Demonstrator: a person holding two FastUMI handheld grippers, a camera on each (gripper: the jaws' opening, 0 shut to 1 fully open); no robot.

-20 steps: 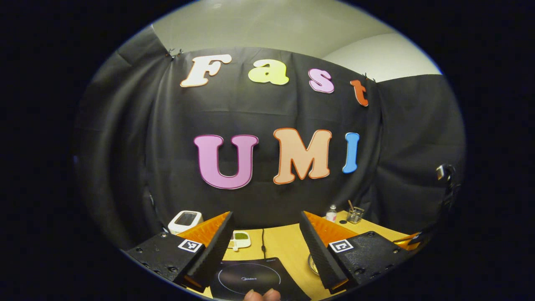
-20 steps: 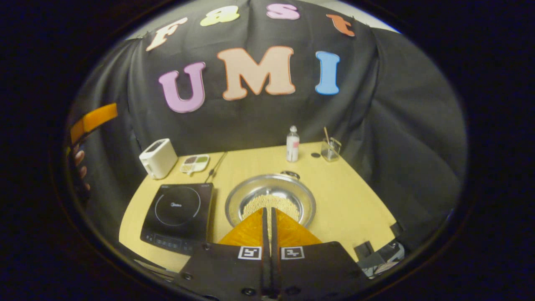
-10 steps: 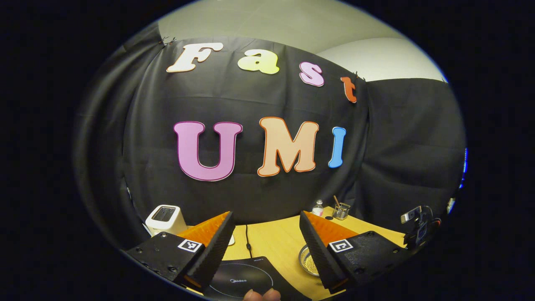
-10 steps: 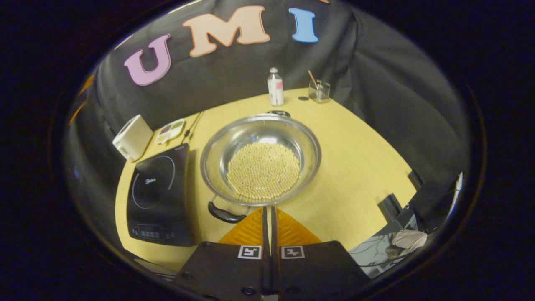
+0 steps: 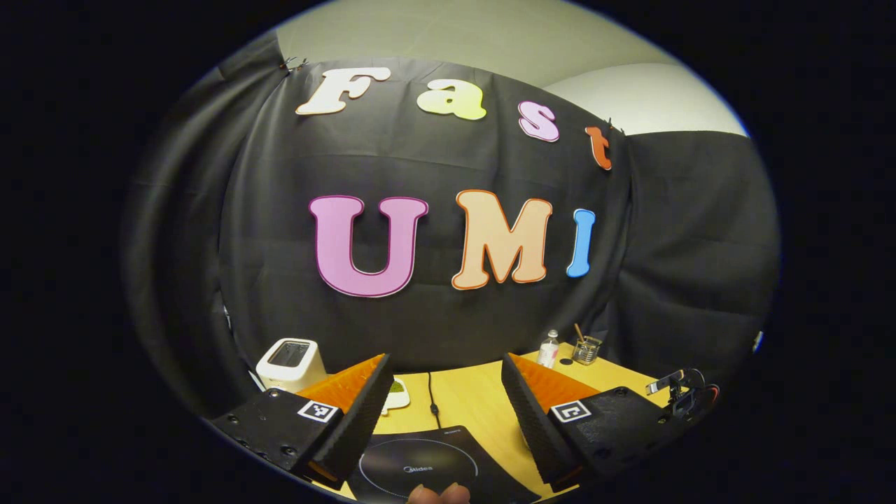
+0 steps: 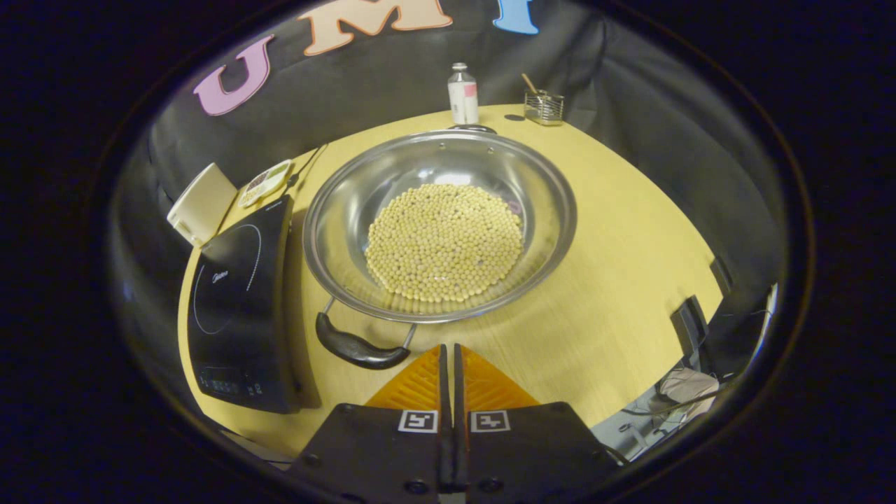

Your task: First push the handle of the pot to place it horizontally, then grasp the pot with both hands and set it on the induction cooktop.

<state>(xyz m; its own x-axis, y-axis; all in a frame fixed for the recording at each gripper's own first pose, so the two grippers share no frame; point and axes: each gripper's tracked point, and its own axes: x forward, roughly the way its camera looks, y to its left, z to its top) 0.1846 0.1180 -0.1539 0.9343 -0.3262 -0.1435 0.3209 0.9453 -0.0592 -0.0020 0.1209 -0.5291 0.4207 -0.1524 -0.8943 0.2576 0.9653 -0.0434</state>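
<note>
Right hand-held gripper point(image 6: 448, 350): fingers pressed together, nothing between them; tips hover just in front of the pot's near rim, close to the near handle, not touching it as far as can be seen
Left hand-held gripper point(image 5: 444, 381): fingers spread wide, holding nothing; held above the counter, over the cooktop's near part; a fingertip of the person point(image 5: 437, 494) shows at the bottom edge
Pot point(image 6: 350, 189): wide shiny steel, sitting on the counter just right of the cooktop in the right gripper view
Pot contents: round pale beans point(image 6: 444, 241) covering the bottom
Near handle point(image 6: 357, 348): dark, curved, on two metal struts at the near-left rim, lying low and roughly level
Far handle point(image 6: 470, 128): dark, at the far rim, mostly hidden by the rim
Cooktop point(image 6: 238, 308): black glass, ring marking, bare top; cable runs from its far side toward the wall
Counter point(image 6: 630, 280): yellow wood
Back of counter: white toaster point(image 6: 199, 203) at far left, small divided dish point(image 6: 264, 183) beside it, bottle point(image 6: 462, 93) and glass jar point(image 6: 544, 106) with a stick behind the pot
Left view extras: toaster point(image 5: 290, 362), bottle point(image 5: 549, 348), jar point(image 5: 586, 348), cooktop point(image 5: 420, 465) between the fingers
</note>
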